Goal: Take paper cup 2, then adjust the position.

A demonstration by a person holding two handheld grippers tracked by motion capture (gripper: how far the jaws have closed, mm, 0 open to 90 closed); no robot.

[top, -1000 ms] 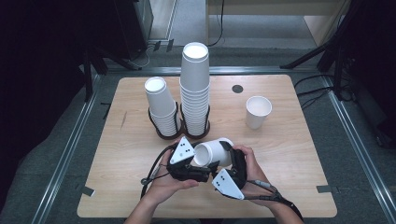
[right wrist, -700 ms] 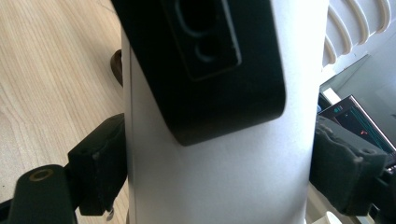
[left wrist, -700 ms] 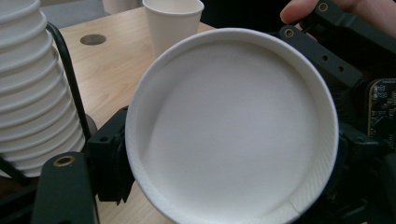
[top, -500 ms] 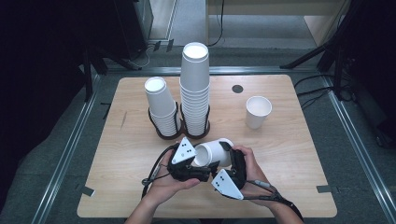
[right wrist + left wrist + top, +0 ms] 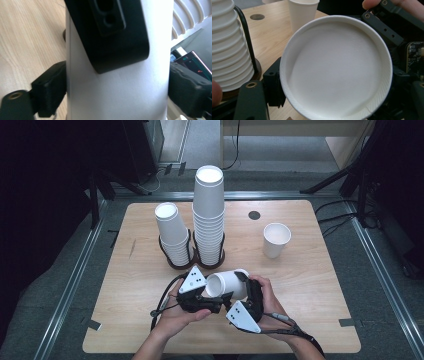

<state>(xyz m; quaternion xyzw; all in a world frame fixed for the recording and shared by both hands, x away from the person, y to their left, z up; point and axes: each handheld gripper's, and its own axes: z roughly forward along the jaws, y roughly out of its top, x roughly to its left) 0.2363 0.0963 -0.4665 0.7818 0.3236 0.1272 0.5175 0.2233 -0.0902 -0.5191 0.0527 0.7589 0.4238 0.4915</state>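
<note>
Here, just in front of the tall cup stack [image 5: 208, 220], a white paper cup [image 5: 227, 284] lies on its side above the table [image 5: 310, 285], with both the left gripper [image 5: 202, 300] and the right gripper [image 5: 247, 292] clamped on it.

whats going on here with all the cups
A person holds a paper cup on its side above the table near its front edge, clamped across its wall by the right hand-held gripper, with the left hand-held gripper at its rim. Behind stand a short stack and a tall stack in ring holders, and a single upright cup to the right.
</note>
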